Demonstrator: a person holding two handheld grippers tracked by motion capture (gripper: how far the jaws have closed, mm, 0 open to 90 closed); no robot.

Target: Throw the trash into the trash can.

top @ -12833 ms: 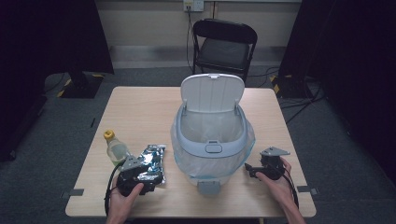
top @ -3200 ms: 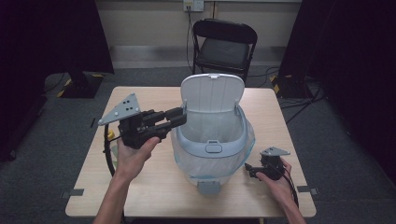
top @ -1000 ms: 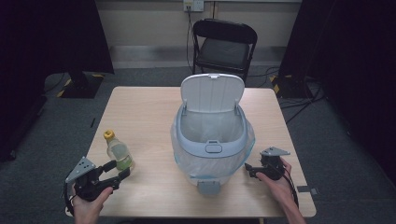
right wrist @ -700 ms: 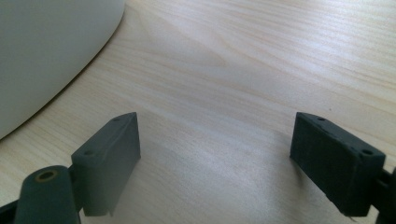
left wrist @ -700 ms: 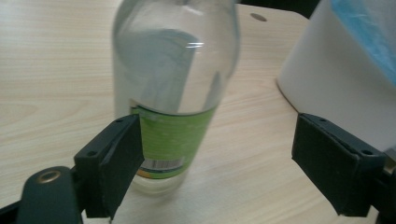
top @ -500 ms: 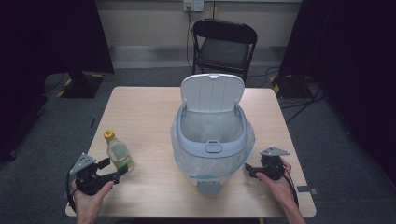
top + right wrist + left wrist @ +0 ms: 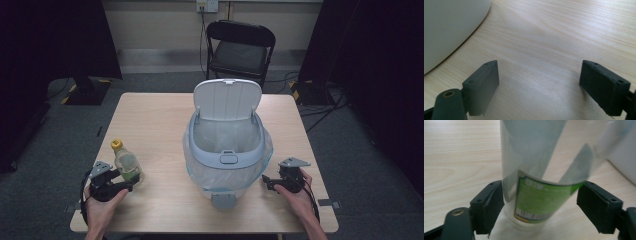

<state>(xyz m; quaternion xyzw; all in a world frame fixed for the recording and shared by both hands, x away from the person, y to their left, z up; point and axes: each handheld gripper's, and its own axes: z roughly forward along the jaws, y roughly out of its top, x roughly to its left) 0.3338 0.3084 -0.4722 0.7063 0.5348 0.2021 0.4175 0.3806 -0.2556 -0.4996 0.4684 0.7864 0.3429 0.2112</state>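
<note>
The bottle's (image 7: 541, 182) top runs off the upper edge of the left gripper view, blurred, and its label print is unreadable.

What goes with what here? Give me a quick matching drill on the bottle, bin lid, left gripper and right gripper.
1 bottle
2 bin lid
3 left gripper
4 right gripper

a flipped up, open
b jaws apart over bare table, beside the bin
c upright near the table's left front
d jaws astride the bottle's base

Pairs: 1-c, 2-a, 3-d, 4-b
</note>
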